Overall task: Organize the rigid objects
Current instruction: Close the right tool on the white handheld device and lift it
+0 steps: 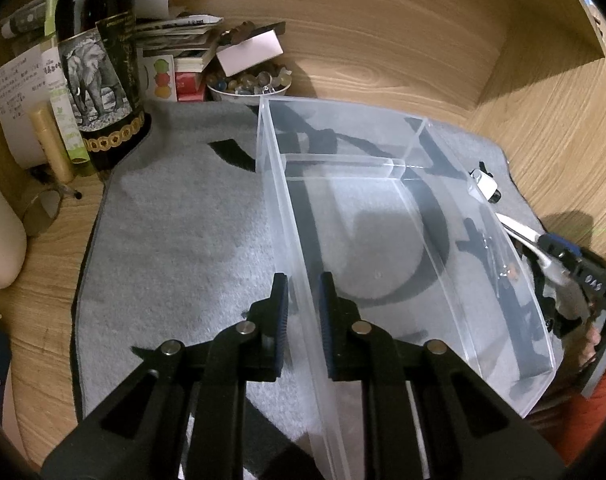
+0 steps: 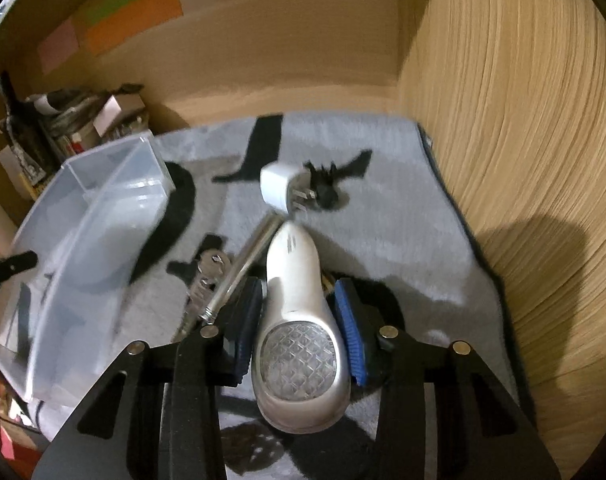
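Observation:
A clear plastic bin (image 1: 274, 184) with an inner divider stands on a grey mat (image 1: 175, 220). My left gripper (image 1: 303, 312) straddles the bin's left wall, and both pads press on it. My right gripper (image 2: 299, 320) is shut on a white and silver handheld device (image 2: 291, 264), whose narrow end points away from me. In the left wrist view the device (image 1: 523, 234) and right gripper (image 1: 559, 256) sit just outside the bin's right wall. A white charger plug (image 2: 279, 188), a black clip (image 2: 327, 188), a metal tube (image 2: 243, 268) and keys (image 2: 211, 268) lie on the mat.
A dark bottle (image 1: 99, 80), stacked papers and boxes, and a bowl of marbles (image 1: 247, 84) crowd the back left corner. Wooden walls close in behind and on the right (image 2: 523, 160). The bin (image 2: 83, 220) lies left of the right gripper.

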A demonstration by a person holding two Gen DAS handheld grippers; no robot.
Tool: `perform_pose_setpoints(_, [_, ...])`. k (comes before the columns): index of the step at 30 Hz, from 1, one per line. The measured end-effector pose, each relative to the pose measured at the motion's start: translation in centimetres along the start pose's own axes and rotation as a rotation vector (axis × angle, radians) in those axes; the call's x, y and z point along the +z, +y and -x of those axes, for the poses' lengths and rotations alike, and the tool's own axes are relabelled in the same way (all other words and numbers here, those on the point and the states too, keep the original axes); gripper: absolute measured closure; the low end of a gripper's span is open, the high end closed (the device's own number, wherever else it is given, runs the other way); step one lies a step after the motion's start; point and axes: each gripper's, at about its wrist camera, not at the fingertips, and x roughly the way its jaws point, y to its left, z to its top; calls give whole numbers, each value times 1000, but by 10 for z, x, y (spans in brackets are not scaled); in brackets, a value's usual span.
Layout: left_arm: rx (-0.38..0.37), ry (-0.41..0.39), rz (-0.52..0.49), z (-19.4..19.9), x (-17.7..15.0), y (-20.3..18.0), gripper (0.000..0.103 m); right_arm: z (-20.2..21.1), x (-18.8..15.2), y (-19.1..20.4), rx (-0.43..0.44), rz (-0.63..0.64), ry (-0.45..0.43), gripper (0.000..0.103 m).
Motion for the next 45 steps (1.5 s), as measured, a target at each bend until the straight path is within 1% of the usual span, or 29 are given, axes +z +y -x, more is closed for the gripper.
perform_pose_setpoints(6, [3, -11, -6, 0, -1, 0, 88, 23, 17, 16, 11, 24, -89, 71])
perform_pose_setpoints(8, [4, -13, -7, 0, -1, -1, 88, 30, 22, 23, 19, 38, -117, 103])
perform_pose_setpoints(9, [4, -14, -9, 0, -1, -1, 88, 31, 25, 25, 38, 46, -113, 100])
perform_pose_setpoints(10, [4, -16, -10, 0, -1, -1, 88, 35, 30, 29, 61, 46, -122, 100])
perform_pose_setpoints(14, [5, -19, -17, 1, -2, -1, 88, 35, 38, 41, 21, 93, -136, 100])
perform_pose_setpoints(17, [4, -18, -20, 1, -2, -2, 88, 30, 33, 39, 20, 90, -92, 98])
perform_pose_setpoints(18, [4, -17, -20, 1, -2, -2, 88, 28, 30, 38, 13, 93, -80, 93])
perform_pose_setpoints(19, [5, -17, -20, 1, -2, -2, 88, 27, 26, 37, 5, 92, -73, 82])
perform_pose_setpoints(20, [5, -17, -20, 1, -1, -2, 88, 25, 21, 34, -11, 91, -63, 75])
perform_pose_setpoints(21, [5, -17, -21, 1, -2, -2, 88, 23, 18, 31, -20, 87, -56, 62])
perform_pose_setpoints(22, [4, -17, -19, 1, -1, -1, 88, 20, 12, 25, -35, 76, -49, 57])
perform_pose_setpoints(27, [6, -16, -21, 1, -2, -1, 88, 9, -1, -2, -92, 34, 2, 56])
perform_pose_setpoints(30, [14, -12, -23, 0, -1, -2, 88, -3, -10, -18, -103, 5, 51, 51])
perform_pose_setpoints(31, [17, -10, -22, -1, -1, -2, 88, -6, -13, -21, -101, -4, 67, 46])
perform_pose_setpoints(33, [23, -5, -20, -2, -1, -3, 88, -13, -19, -26, -64, -31, 90, 45])
perform_pose_setpoints(35, [28, 2, -16, -5, -1, -3, 88, -22, -25, -25, -62, -31, 125, 45])
perform_pose_setpoints(36, [30, 6, -15, -7, -2, -3, 88, -28, -29, -23, -65, -22, 138, 43])
perform_pose_setpoints(38, [31, 19, -9, -11, -2, -2, 88, -26, -33, -16, -93, 10, 91, 46])
perform_pose_setpoints(39, [32, 23, -7, -12, -2, -2, 88, -26, -33, -14, -100, 23, 84, 57])
perform_pose_setpoints(40, [32, 23, -6, -12, -2, -2, 88, -26, -31, -13, -83, 21, 79, 63])
perform_pose_setpoints(45, [37, 15, -9, -12, -3, -3, 88, -22, -30, -13, -91, 7, 60, 64])
